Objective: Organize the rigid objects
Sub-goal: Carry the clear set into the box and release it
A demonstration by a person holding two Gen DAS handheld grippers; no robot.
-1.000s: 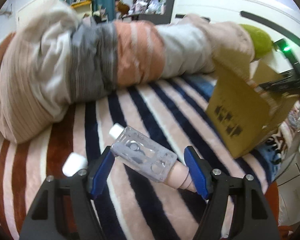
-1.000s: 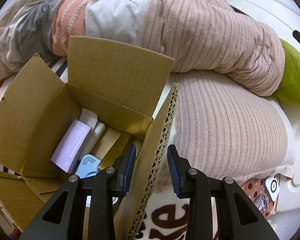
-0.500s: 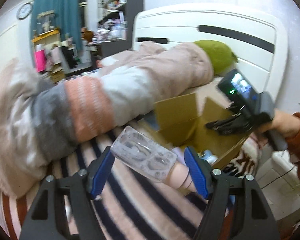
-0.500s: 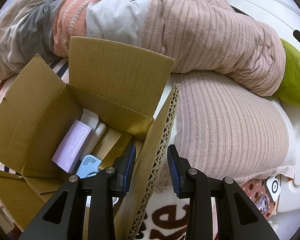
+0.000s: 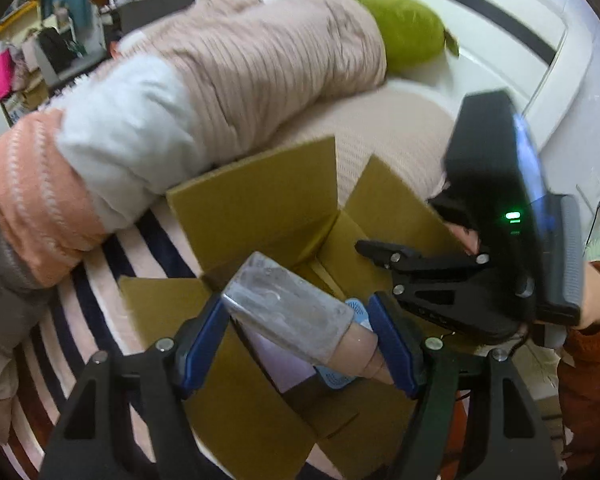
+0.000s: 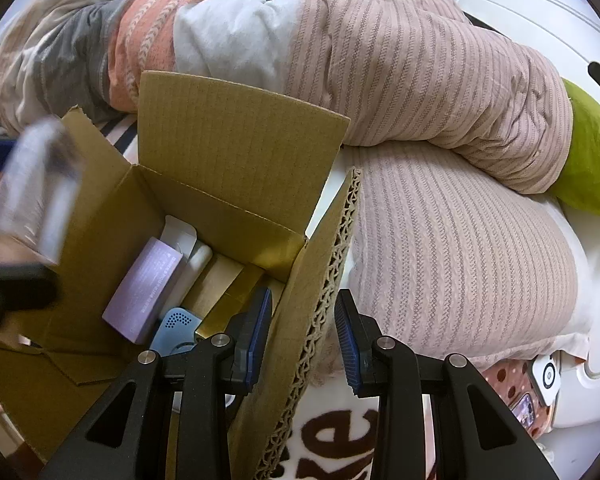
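Observation:
My left gripper (image 5: 298, 320) is shut on a clear plastic case with a pink cone-shaped end (image 5: 292, 312), which lies crosswise between the blue pads. It hangs over the open cardboard box (image 5: 256, 204). In the right wrist view the case (image 6: 36, 188) shows blurred above the box's left side. My right gripper (image 6: 302, 334) is shut on the box's upright right flap (image 6: 320, 280). Inside the box (image 6: 236, 140) lie a purple carton (image 6: 148, 288), a blue perforated item (image 6: 176, 326), a white tube (image 6: 196, 268) and gold cartons (image 6: 236, 300).
A rolled pink, white, orange and grey duvet (image 6: 380, 72) runs behind the box. A green pillow (image 5: 408, 36) lies by the white headboard (image 5: 500, 40). The box stands on a striped blanket (image 5: 100, 280). A hand in a rust sleeve (image 5: 592, 320) holds the right gripper.
My left gripper has carried the case from over the striped blanket to the right, above the open box. The right gripper and the box have kept still.

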